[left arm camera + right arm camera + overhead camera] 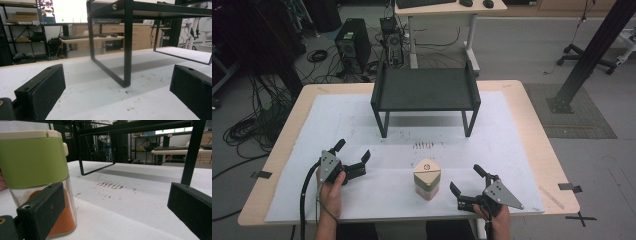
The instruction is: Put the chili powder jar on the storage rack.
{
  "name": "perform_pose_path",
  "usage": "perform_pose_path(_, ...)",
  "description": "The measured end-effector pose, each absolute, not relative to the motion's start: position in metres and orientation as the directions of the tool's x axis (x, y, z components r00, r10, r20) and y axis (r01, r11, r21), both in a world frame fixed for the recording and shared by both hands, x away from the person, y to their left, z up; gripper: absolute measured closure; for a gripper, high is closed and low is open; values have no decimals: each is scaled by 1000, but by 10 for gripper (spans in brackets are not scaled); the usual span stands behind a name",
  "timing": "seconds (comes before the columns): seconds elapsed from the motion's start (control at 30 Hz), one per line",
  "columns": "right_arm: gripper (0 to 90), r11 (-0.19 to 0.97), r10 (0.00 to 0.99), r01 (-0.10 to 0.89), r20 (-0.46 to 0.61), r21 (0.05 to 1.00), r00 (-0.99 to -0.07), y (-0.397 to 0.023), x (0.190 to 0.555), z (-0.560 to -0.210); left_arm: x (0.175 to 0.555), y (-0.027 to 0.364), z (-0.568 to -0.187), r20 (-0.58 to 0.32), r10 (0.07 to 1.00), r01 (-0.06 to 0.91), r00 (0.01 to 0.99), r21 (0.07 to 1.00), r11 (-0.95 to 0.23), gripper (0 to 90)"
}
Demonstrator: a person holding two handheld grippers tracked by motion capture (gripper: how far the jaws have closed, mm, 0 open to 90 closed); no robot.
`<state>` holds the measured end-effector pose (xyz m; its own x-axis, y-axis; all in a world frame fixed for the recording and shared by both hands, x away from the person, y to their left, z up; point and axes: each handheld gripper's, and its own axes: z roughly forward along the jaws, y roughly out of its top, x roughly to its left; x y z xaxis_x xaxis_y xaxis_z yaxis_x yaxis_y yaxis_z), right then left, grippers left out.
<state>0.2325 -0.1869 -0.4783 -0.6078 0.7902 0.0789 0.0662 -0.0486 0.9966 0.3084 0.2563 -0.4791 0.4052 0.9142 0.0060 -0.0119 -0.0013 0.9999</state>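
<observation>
1. A tip-over was judged the main risk: the jar [37,182] stood beside the right gripper [468,186] rather than between its jaws, just off its near-side jaw, so a closing or sideways move could have knocked it over instead of grasping it.
2. A slip was also judged possible (the lower wall looked smooth and clear).
3. The jar was seen upright on the white mat [362,200], with a cream top, a green band and an orange-red filling low inside.
4. Both grippers were seen released, jaws spread wide with nothing between them; the left gripper [353,155] lay well apart from the jar, facing the black stand [426,90].
</observation>
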Motion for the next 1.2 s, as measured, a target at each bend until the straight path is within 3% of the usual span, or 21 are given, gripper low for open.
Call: perform_pose_path(1.2, 12, -42, 727, 79, 85, 996, -682, -161, 214, -480, 308, 256, -479, 6, 915, -13, 404, 1000, -1, 2)
